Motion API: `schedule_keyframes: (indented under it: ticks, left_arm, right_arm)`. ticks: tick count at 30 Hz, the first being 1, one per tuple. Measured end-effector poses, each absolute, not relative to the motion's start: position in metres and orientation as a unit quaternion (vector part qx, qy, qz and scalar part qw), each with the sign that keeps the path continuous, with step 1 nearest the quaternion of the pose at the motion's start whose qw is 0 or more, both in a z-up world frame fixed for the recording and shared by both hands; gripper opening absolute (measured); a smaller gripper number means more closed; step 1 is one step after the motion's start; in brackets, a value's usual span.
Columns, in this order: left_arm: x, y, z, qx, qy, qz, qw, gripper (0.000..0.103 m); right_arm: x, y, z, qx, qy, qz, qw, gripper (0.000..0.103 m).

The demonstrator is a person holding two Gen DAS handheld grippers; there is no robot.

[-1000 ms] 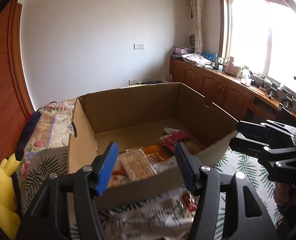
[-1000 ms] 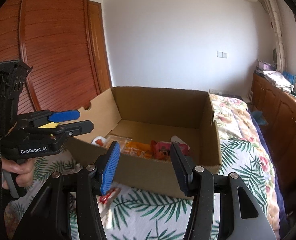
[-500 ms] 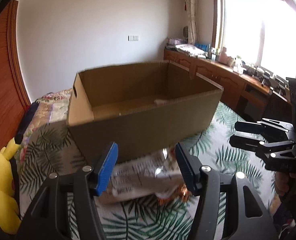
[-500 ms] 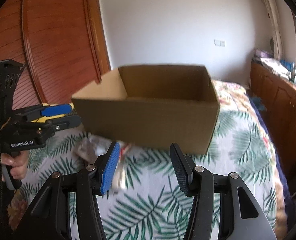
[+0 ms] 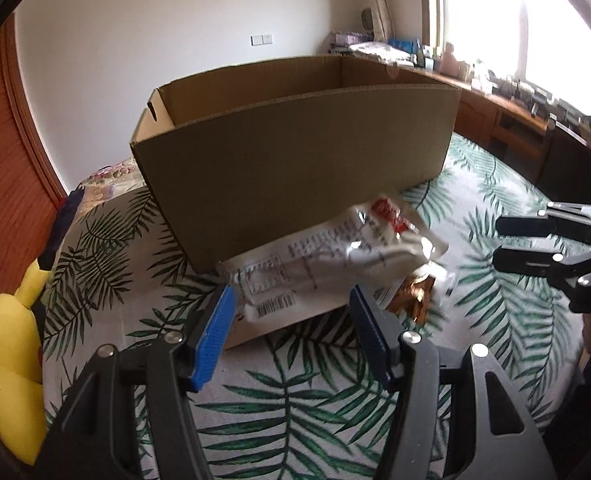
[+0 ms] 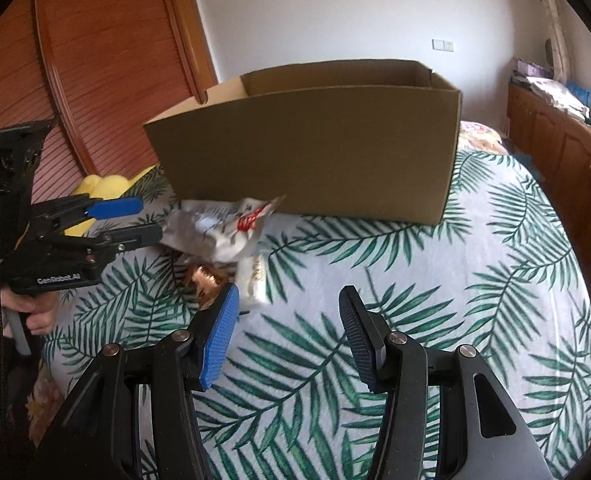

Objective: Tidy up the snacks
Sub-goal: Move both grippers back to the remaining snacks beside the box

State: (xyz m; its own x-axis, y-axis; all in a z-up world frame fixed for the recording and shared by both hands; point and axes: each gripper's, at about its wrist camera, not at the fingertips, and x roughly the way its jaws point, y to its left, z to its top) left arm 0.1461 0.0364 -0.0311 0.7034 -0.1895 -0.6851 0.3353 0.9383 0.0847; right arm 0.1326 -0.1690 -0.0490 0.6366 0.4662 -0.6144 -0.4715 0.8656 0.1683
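An open cardboard box [image 5: 295, 148] stands on the leaf-print bedspread; it also shows in the right wrist view [image 6: 315, 140]. A silvery white snack bag [image 5: 335, 256] with a red label leans against its near wall, over a flat white packet and a brown snack packet [image 5: 415, 296]. My left gripper [image 5: 291, 336] is open and empty, just short of the bag. My right gripper [image 6: 287, 332] is open and empty, right of the bag [image 6: 219, 232] and brown packet [image 6: 205, 280]. The box's inside is hidden.
A yellow plush toy [image 5: 11, 364] lies at the bed's left edge. A wooden sliding wardrobe [image 6: 95, 80] stands on the left, and wooden cabinets [image 6: 555, 148] under a window stand on the right. Bedspread [image 6: 435, 300] stretches in front of the box.
Both grippers have dropped low toward the bed, so the box's inside went out of sight. The snack bags in front of the box now appear closer. Both stayed open.
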Motion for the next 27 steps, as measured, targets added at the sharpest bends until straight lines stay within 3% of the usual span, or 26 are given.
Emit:
schedule_keyframes:
  ticks: [27]
  left_arm:
    - [0.165, 0.004, -0.059, 0.245, 0.379, -0.124, 0.884, 0.060]
  right_arm:
    - [0.135, -0.159, -0.072, -0.011, 0.355, 0.255, 0.900, 0.056]
